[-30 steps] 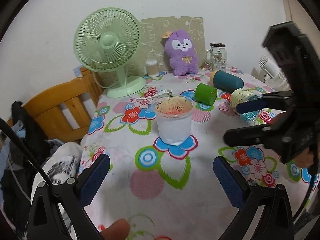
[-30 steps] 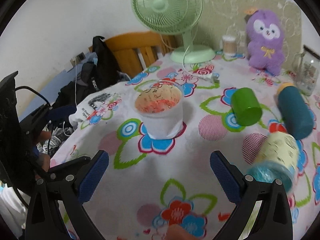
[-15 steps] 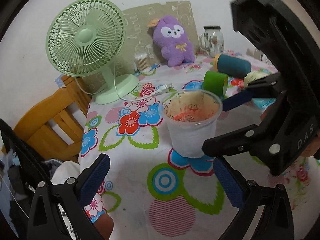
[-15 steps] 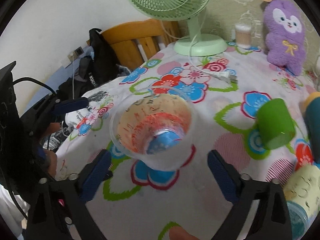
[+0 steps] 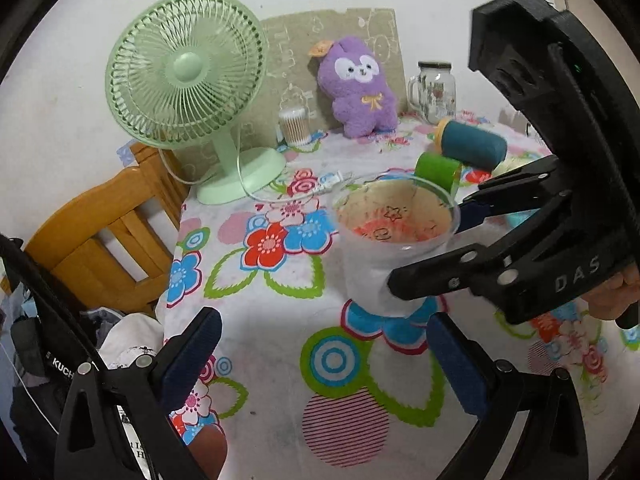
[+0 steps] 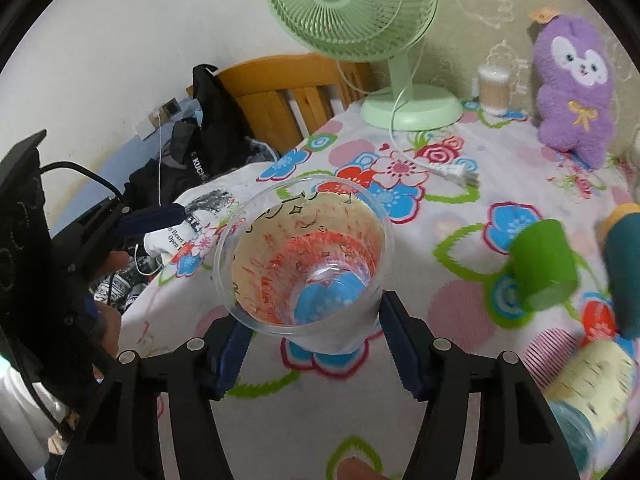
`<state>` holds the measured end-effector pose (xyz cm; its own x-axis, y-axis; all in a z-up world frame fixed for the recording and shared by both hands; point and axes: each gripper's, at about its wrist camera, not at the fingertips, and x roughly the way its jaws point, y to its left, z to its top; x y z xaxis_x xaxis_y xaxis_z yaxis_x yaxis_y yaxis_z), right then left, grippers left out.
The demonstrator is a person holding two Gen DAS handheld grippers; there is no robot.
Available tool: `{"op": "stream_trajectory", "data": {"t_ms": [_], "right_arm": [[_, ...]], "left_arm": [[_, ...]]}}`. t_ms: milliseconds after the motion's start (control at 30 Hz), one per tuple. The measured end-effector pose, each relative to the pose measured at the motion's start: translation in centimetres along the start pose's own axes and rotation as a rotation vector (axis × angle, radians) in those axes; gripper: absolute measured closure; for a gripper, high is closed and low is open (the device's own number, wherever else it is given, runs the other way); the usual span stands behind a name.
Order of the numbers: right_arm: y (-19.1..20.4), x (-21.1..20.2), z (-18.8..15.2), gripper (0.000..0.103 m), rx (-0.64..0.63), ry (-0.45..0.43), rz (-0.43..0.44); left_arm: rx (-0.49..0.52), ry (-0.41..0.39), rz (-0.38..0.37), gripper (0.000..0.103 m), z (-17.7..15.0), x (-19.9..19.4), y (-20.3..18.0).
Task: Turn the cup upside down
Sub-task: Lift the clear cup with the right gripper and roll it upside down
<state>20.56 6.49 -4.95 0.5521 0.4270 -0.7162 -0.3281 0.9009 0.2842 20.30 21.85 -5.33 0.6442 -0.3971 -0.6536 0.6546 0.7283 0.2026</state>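
A clear plastic cup [image 5: 394,240] with a red and cream print stands upright, mouth up, on the flowered tablecloth [image 5: 280,360]. My right gripper [image 6: 316,352] has its blue pads on both sides of the cup [image 6: 304,256], closed on its lower wall. In the left wrist view the right gripper [image 5: 432,252] reaches in from the right around the cup. My left gripper [image 5: 320,348] is open and empty, nearer than the cup and to its left.
A green fan [image 5: 188,76], a purple plush toy [image 5: 360,84], a glass jar [image 5: 434,92] and a cotton swab box [image 5: 294,126] stand at the back. A green cup [image 6: 540,264], a teal bottle [image 6: 624,268] and a pale bottle [image 6: 588,384] lie right of the cup. A wooden chair [image 5: 100,236] stands left.
My right gripper has moved in to the cup and its jaws have narrowed onto the cup's sides. My left gripper has come a little closer to the table and stays open.
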Motion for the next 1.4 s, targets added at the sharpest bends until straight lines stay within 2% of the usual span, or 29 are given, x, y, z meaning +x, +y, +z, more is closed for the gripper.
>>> {"op": "stream_trajectory", "data": {"t_ms": [233,467,633,800,900,1033,1233,1400], "right_arm": [[0.4,-4.6,-3.0,0.037,-0.002,0.064,-0.033],[2.4,-9.0,-5.8,0.037,-0.129,0.241,-0.116],[2.8,-10.7,-7.4,0.037,-0.176,0.438,-0.179],[1.8,-10.6,-9.4,0.037,-0.086,0.666,-0.243],[1.4,-10.5,-10.3,0.037,0.015,0.741,-0.211],[1.6,-10.3,-10.8,0.037,0.178,0.772,-0.101],[0.0,-9.2,-12.5,0.037,0.407,0.819,-0.058],[-2.1,-8.7,-12.1,0.036,0.515,0.766,-0.042]], "left_arm": [[0.019,-0.046,-0.066,0.0,-0.6,-3.4,-2.6],[0.083,-0.072,-0.112,0.0,-1.8,-6.3,-6.7],[0.104,-0.081,-0.151,0.0,-3.1,-7.6,-9.2],[0.086,-0.082,-0.201,0.0,-4.5,-8.1,-11.9],[0.096,-0.094,-0.201,0.0,-5.2,-8.5,-13.3],[0.084,-0.097,-0.211,0.0,-6.1,-8.8,-14.5],[0.018,-0.09,-0.225,0.0,-7.7,-9.5,-14.5],[-0.062,-0.075,-0.219,0.0,-8.8,-9.8,-13.5]]}}
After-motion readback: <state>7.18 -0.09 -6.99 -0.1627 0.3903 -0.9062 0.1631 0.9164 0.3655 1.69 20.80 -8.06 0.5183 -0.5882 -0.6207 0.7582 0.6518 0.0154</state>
